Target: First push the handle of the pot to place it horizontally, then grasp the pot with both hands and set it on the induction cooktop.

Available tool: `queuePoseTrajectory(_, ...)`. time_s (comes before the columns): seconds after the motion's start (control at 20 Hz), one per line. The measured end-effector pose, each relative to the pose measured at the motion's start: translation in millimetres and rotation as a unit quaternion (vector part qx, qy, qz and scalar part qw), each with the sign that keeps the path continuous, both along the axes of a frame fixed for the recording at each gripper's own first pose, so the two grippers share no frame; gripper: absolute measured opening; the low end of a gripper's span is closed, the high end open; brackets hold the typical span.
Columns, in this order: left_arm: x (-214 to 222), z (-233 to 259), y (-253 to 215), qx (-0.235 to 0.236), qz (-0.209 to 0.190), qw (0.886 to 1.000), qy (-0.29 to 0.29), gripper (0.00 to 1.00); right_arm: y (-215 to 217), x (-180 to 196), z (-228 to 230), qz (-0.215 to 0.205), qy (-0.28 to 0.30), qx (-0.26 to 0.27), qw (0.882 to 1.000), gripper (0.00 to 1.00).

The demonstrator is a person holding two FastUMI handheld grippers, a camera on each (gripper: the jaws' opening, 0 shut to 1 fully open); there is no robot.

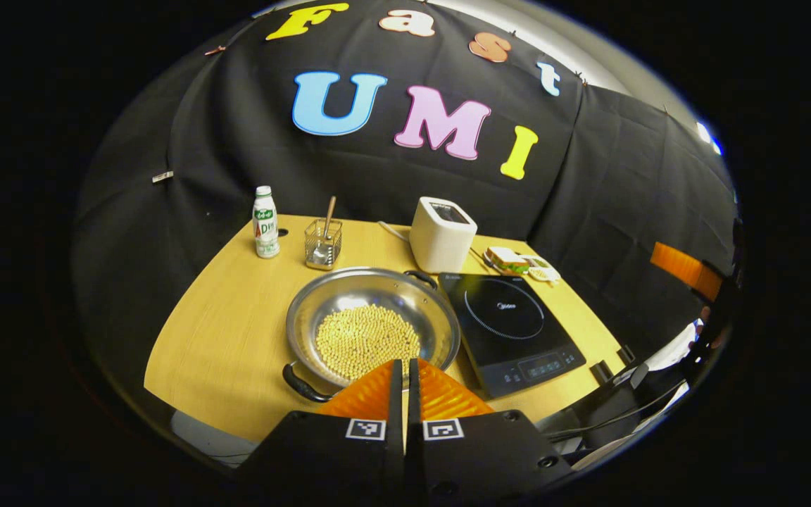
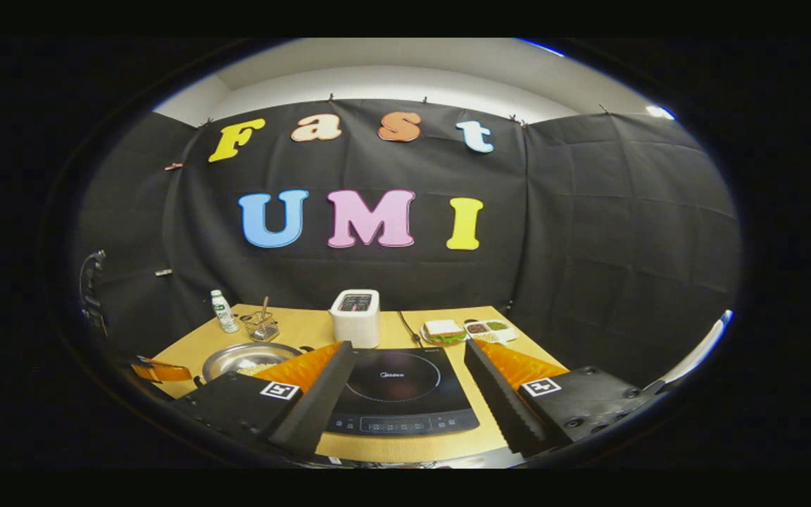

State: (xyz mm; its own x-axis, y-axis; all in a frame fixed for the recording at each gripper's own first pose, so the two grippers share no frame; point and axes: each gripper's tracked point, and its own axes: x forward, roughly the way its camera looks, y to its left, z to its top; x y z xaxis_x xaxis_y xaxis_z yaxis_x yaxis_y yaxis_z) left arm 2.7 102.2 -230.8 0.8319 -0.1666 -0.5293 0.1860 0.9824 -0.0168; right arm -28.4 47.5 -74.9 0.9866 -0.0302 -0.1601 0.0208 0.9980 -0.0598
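Left claw: fingers pressed together, holding nothing, hovering at the near rim of the pot. Pot's two handles lie on a diagonal: near handle just left of the claw, far handle beyond it to the right. Left claw is nearer, so it likely does the push. Pot holds pale beans. Cooktop bare, touching the pot's right. Right claw: wide apart, over the cooktop.
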Motion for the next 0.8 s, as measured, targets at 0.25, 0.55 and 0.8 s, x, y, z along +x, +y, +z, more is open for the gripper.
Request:
queuePoseTrajectory(0.25,-7,-52,25,0.018,0.018,0.998,0.055,0.05,6,-8,-17,0.004,0.021,-0.013,1.0,0.98)
queuePoseTrajectory(0.55,-3,-90,36,0.017,0.004,0.994,0.107,0.05,14,-8,-27,0.006,0.036,-0.013,0.999,0.97)
queuePoseTrajectory(0.8,14,-115,50,0.027,0.01,0.99,0.141,0.05,14,-4,-30,0.007,0.039,-0.026,0.999,0.98)
